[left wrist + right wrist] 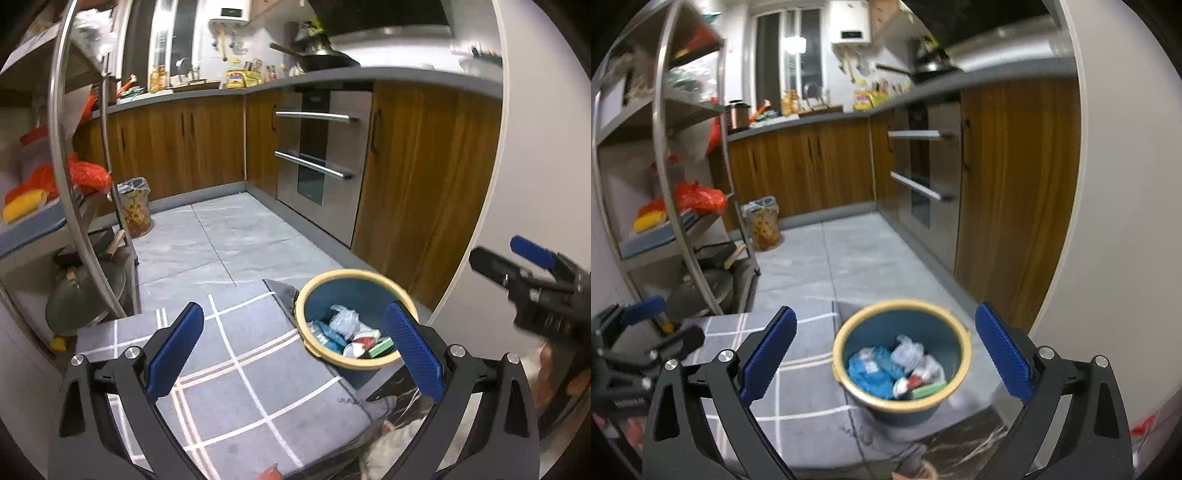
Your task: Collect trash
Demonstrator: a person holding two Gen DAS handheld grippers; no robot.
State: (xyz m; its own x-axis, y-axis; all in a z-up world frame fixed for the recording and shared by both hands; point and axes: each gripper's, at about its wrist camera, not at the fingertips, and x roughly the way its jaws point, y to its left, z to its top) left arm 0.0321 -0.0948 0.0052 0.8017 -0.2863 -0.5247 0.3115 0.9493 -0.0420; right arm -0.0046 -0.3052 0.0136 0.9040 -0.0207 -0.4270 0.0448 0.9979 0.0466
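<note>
A blue bin with a yellow rim [369,275] [849,384] stands on the floor at the edge of a grey checked mat [236,369] [798,398]. It holds crumpled trash [349,330] [899,367]: white and blue plastic, a red piece and a green piece. My left gripper [295,350] is open and empty above the mat, with the bin near its right finger. My right gripper [886,354] is open and empty, with the bin between its fingers and farther off. Each gripper shows at the edge of the other's view, the right one [535,273] and the left one [639,332].
A metal shelf rack [74,184] [676,206] with bags and pots stands at the left. A second lined bin [136,206] [762,223] stands by the wooden cabinets [177,147]. An oven [321,155] is at the right. A white wall [546,147] is close on the right.
</note>
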